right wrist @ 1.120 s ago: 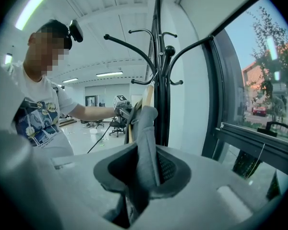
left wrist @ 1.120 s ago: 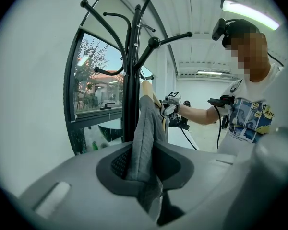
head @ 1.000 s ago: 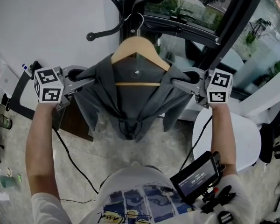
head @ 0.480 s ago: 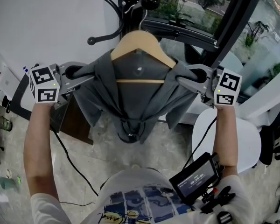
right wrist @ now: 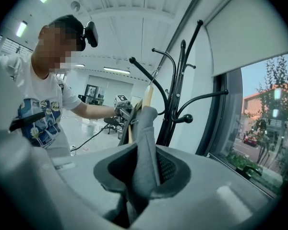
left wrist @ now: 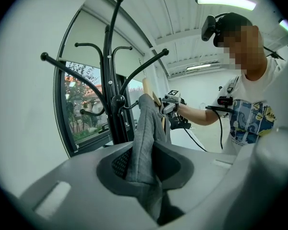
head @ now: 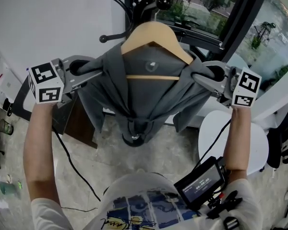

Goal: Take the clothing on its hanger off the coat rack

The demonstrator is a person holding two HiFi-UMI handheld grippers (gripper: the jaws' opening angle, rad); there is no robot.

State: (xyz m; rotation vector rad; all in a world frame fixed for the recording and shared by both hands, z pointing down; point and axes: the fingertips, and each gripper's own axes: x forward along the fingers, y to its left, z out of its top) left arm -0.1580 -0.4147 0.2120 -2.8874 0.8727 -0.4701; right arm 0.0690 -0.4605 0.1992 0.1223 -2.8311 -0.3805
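Observation:
A grey garment (head: 144,97) hangs on a wooden hanger (head: 156,35) just in front of the black coat rack (head: 134,6). The hanger's top lies close under a rack arm's knob (head: 163,3), and its hook is hard to make out. My left gripper (head: 92,72) is shut on the garment's left shoulder, with cloth (left wrist: 145,143) pinched between its jaws. On the other side, my right gripper (head: 198,75) is shut on the right shoulder, and grey cloth (right wrist: 143,147) fills its jaws. Both hold the garment spread at hanger height.
The rack's curved arms (left wrist: 103,66) reach out at several heights behind the hanger. A dark-framed window (head: 221,28) stands behind it and a white wall (head: 48,18) to the left. A white round seat (head: 254,145) is at the right, and a brown cabinet (head: 79,126) and floor cable (head: 72,164) at the left.
Both grippers have moved up and a little right with the garment and hanger. The hanger's top now sits nearer the rack's knob.

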